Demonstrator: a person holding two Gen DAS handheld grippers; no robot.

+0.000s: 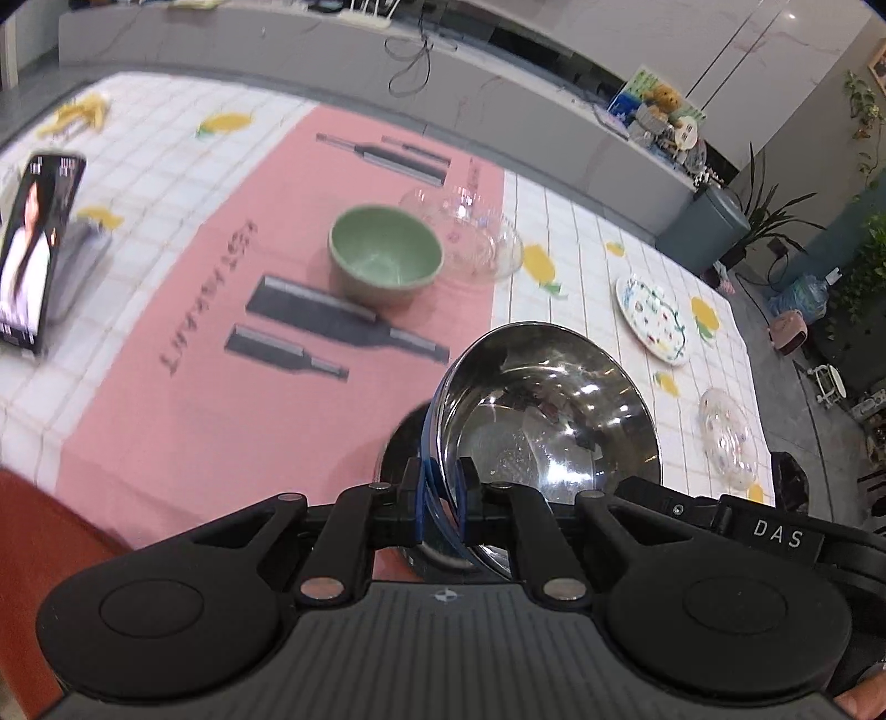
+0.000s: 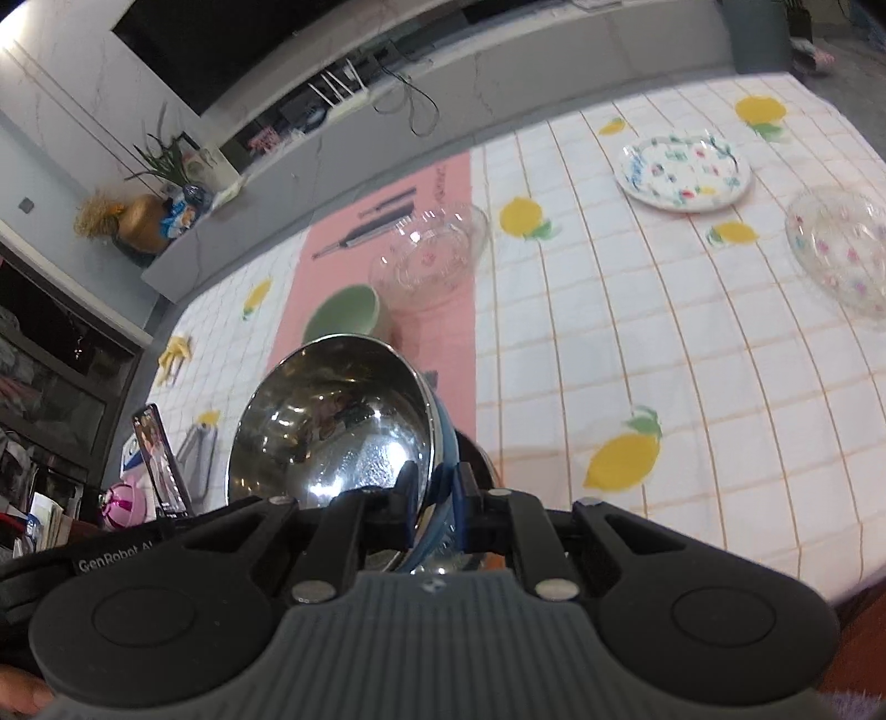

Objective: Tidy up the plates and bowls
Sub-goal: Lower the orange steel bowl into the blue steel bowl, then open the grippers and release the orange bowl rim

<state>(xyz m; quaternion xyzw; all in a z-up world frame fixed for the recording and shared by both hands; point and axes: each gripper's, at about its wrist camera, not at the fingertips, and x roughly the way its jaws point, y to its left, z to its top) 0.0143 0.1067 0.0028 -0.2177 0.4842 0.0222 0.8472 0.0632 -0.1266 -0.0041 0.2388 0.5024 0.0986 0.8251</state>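
Both grippers clamp the rim of one shiny steel bowl (image 1: 548, 421) with a blue outside, held above the table's near edge. My left gripper (image 1: 441, 487) is shut on its rim. My right gripper (image 2: 437, 487) is shut on the opposite rim of the same steel bowl (image 2: 332, 421). A green bowl (image 1: 386, 260) stands on the pink mat, touching a clear glass bowl (image 1: 470, 230) behind it; both show in the right wrist view, the green bowl (image 2: 343, 315) and the glass bowl (image 2: 432, 249). A patterned plate (image 1: 653, 318) (image 2: 684, 169) and a clear flowered dish (image 1: 728, 437) (image 2: 841, 249) lie to the right.
A phone (image 1: 39, 249) on a stand is at the table's left. Banana-like peel (image 1: 77, 113) lies far left. The lemon-print tablecloth (image 2: 664, 360) covers the table. A grey counter (image 1: 332, 50) runs behind it.
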